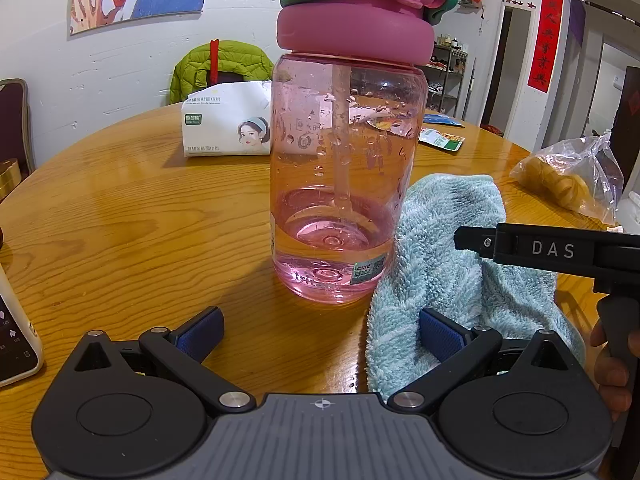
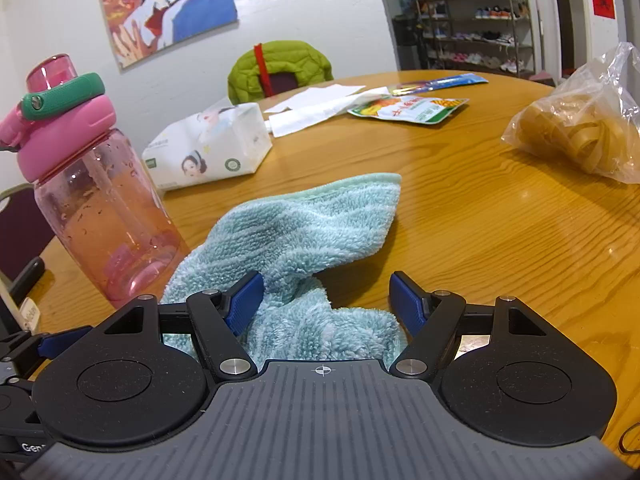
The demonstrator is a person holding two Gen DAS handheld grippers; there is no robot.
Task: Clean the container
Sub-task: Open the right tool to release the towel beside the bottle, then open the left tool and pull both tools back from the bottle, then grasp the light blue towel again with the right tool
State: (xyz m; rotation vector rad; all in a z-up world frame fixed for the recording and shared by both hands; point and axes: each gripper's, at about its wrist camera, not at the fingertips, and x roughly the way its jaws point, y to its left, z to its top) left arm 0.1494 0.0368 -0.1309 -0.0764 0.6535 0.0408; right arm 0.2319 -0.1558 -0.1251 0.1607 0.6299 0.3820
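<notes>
both tools gape: left tool (image 1: 320,332) faces the upright pink bottle (image 1: 344,176), right tool (image 2: 326,300) straddles the cloth (image 2: 304,220). droplets, possibly outside, could make the bottle slip or topple on the surface (image 1: 120,220).

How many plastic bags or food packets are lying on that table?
3: a clear bag of yellowish contents at the right edge, a green-and-orange packet behind the towel, and a blue wrapper at the far side. More may be hidden.
</notes>
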